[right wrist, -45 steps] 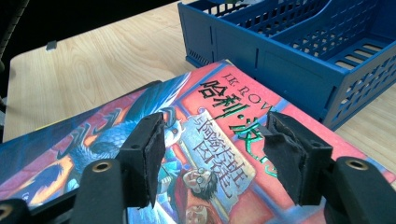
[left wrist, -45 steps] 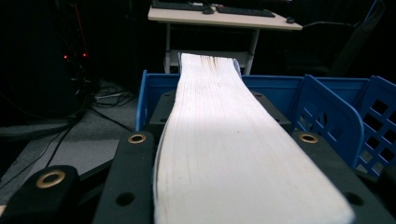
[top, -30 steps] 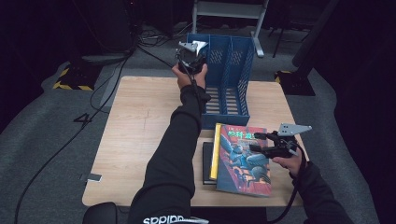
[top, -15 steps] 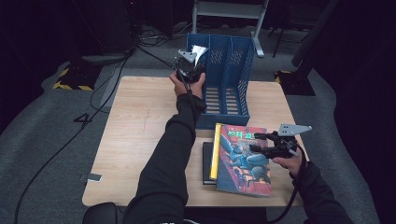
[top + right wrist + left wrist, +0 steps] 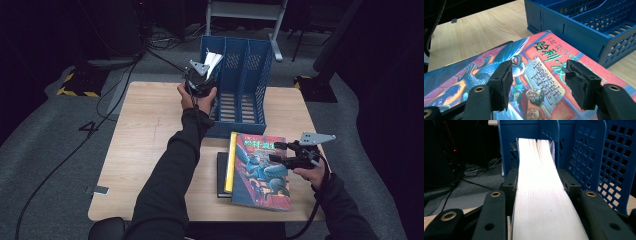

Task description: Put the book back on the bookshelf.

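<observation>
One book (image 5: pixel 544 202) was clamped page-edge up between the left gripper (image 5: pixel 201 80) jaws, its far end inside the left slot of the blue file rack (image 5: pixel 250 107) at the table's (image 5: pixel 145 145) far edge. Step in hand, as judged: sliding it upright into that slot. Next move likely needed a straight push between the slot walls, then release. Right gripper (image 5: pixel 290 154) hovered with jaws apart, gripping nothing, over the colourful book (image 5: pixel 260 172) stacked on a dark one (image 5: pixel 221 175). Middle and right slots stood free; open tabletop lay left.
</observation>
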Action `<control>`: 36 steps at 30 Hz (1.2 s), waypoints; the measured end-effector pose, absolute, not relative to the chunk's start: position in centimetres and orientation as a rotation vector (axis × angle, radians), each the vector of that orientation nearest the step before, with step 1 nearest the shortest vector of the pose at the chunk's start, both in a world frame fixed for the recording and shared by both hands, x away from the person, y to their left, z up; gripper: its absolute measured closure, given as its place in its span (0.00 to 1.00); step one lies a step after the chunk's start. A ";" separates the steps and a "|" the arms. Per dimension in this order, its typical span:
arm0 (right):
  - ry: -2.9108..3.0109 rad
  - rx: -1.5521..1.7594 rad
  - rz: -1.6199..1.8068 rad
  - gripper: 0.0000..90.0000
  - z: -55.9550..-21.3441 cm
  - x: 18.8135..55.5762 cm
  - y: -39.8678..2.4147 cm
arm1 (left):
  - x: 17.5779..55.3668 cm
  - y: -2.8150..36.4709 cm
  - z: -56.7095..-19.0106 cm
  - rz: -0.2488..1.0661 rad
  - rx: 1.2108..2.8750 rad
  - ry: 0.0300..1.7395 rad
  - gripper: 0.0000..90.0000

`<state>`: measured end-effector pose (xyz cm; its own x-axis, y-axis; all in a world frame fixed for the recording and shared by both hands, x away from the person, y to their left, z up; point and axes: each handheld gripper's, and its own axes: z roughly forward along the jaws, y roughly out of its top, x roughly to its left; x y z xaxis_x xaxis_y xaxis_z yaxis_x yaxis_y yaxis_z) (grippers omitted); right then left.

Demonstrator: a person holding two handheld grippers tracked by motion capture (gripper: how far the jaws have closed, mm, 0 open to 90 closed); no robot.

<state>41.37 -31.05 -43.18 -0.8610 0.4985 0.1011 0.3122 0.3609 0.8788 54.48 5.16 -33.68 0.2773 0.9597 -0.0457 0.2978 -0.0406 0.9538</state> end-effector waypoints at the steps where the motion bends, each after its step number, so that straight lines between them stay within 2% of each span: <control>1: 2.436 0.735 1.508 0.44 -43.2 41.4 -31.0 | 54.4 5.3 -33.6 0.829 1.562 1.201 0.65; 10: 2.451 0.736 1.504 0.44 -43.3 41.4 -31.0 | 54.5 5.9 -32.5 0.767 1.658 1.187 0.58; 18: 2.464 0.741 1.498 0.45 -43.4 41.5 -31.0 | 55.6 5.9 -32.1 0.705 1.766 1.264 0.48; 24: 2.485 0.743 1.488 0.45 -43.6 41.5 -30.8 | 55.7 5.1 -31.7 0.793 1.848 1.269 0.65; 36: 2.489 0.745 1.485 0.45 -43.6 41.6 -30.9 | 57.1 4.7 -31.5 0.775 1.787 1.286 0.68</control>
